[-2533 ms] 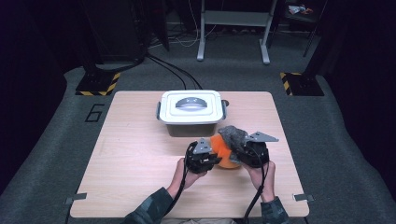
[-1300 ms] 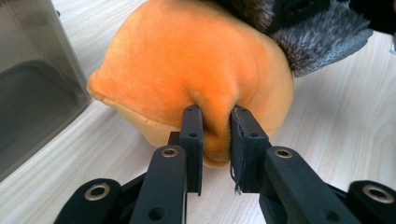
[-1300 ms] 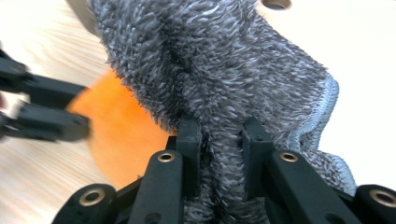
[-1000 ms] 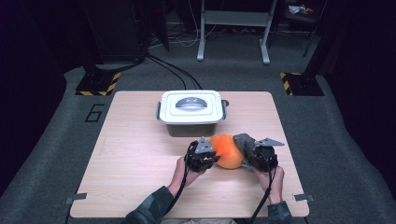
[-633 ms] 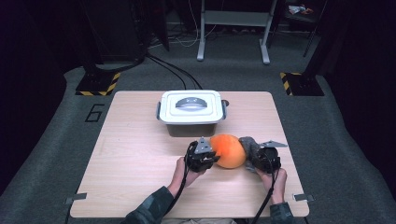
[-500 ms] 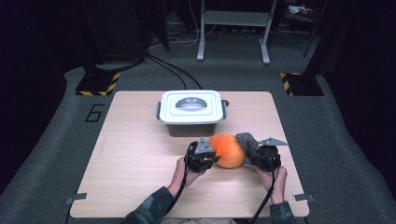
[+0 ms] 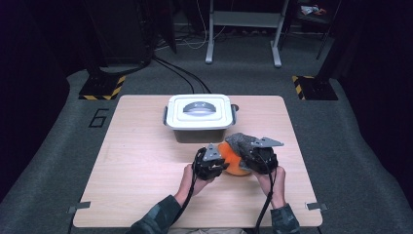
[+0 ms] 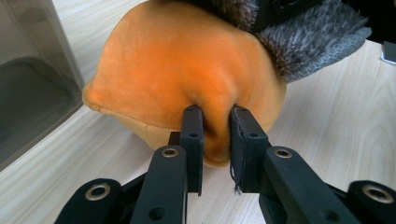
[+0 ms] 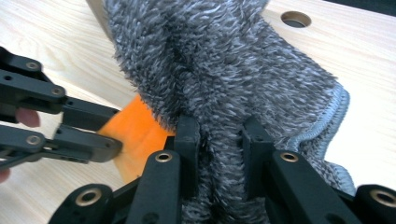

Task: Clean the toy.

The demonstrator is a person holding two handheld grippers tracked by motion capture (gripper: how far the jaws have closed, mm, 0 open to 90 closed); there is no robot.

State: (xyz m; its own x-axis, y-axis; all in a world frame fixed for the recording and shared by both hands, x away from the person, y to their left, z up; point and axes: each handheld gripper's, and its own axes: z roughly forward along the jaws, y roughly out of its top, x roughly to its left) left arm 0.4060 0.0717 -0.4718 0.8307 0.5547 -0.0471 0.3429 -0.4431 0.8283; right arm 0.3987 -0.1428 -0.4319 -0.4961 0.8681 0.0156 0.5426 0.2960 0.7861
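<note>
Setting: Pale wooden table (image 7: pixel 136 161) on dark carpet, centre of the high view; a white lidded bin (image 7: pixel 198 117) stands at its upper middle.

Object: orange plush toy (image 7: pixel 233 160) in the lower-right part of the tabletop, just below the bin, between the two hand-held tools.

Left gripper (image 7: pixel 210 163): jaws narrow, pinching a fold of the orange plush, plainly so in the left gripper view (image 8: pixel 215 135).

Right gripper (image 7: pixel 255 156): jaws narrow, clamped on a grey fuzzy cloth (image 9: pixel 233 93) lying over the toy's upper right.

Change: a second ago the grey cloth sat lower at the toy's right edge; now it is raised and drawn up over the top, while the left grip has stayed put.

Meaning: likely the cloth is being worked over or off the toy, one tool anchoring, the other pulling.
</note>
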